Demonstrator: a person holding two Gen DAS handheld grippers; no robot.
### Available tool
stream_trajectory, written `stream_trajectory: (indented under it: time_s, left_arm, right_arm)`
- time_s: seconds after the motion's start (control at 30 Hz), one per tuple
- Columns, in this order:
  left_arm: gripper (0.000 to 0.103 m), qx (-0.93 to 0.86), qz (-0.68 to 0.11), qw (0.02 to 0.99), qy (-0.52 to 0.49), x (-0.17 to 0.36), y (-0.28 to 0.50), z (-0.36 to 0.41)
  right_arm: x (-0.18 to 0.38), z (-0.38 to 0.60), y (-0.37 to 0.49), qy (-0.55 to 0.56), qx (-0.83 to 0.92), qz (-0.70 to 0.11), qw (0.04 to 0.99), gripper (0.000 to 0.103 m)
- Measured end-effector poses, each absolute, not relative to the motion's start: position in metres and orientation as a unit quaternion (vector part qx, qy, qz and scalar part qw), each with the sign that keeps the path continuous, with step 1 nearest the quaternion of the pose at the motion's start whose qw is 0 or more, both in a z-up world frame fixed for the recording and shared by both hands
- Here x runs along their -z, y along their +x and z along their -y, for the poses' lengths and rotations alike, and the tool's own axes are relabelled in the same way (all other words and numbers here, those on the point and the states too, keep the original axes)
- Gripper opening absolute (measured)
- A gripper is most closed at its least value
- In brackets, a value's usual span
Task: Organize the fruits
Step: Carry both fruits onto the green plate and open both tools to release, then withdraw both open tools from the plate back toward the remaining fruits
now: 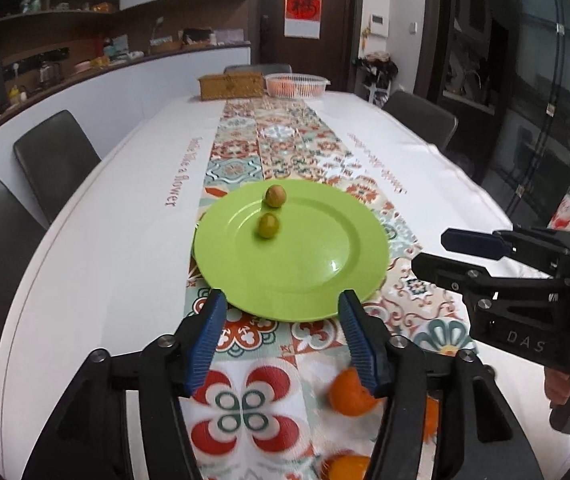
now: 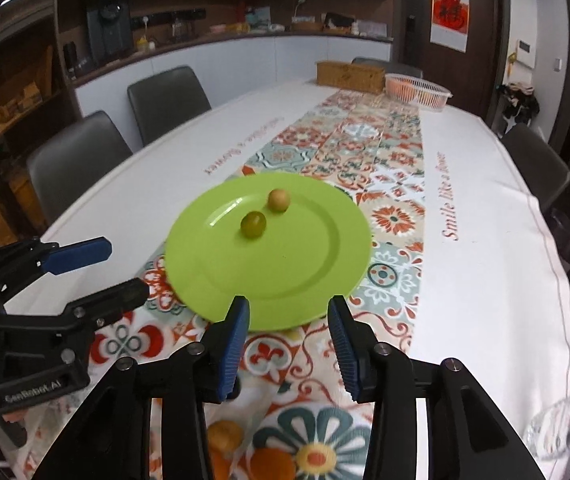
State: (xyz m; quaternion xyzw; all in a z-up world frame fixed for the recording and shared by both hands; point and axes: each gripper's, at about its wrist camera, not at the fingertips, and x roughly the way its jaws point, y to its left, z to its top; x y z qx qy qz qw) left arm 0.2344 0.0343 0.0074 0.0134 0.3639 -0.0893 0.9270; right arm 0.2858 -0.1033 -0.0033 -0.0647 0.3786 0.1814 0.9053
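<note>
Now green plate (image 1: 317,276) w/ 2 small fruits (image 1: 268,226); far basket (image 1: 297,85) holds oranges.

Two small greenish fruits (image 1: 271,212) on green plate (image 1: 325,280) — oranges (image 1: 349,394) nearby.

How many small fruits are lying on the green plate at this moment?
2. A green fruit lies near the middle of the green plate; a yellowish fruit lies just beyond it, toward the far rim. Nothing covers the plate except its near edge behind the fingers.
</note>
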Motion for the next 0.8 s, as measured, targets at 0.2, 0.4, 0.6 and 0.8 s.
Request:
stream_trajectory:
  time_s: [0.2, 0.4, 0.6, 0.8]
  left_arm:
    - [0.064, 0.086, -0.346, 0.934, 0.007, -0.026, 0.196, -0.03]
    - [0.069, 0.085, -0.335, 0.939, 0.007, -0.032, 0.165, -0.026]
    - [0.074, 0.076, -0.33, 0.941, 0.016, -0.031, 0.141, -0.018]
    - [0.076, 0.067, -0.344, 0.936, 0.014, -0.02, 0.128, -0.013]
  right_arm:
    - [-0.017, 0.112, 0.247, -0.049, -0.184, -0.356, 0.915, 0.049]
    - [-0.026, 0.122, 0.217, -0.048, -0.175, -0.345, 0.921, 0.049]
    - [-0.024, 0.14, 0.191, -0.036, -0.152, -0.344, 0.926, 0.053]
    - [-0.014, 0.154, 0.181, -0.02, -0.134, -0.358, 0.924, 0.053]
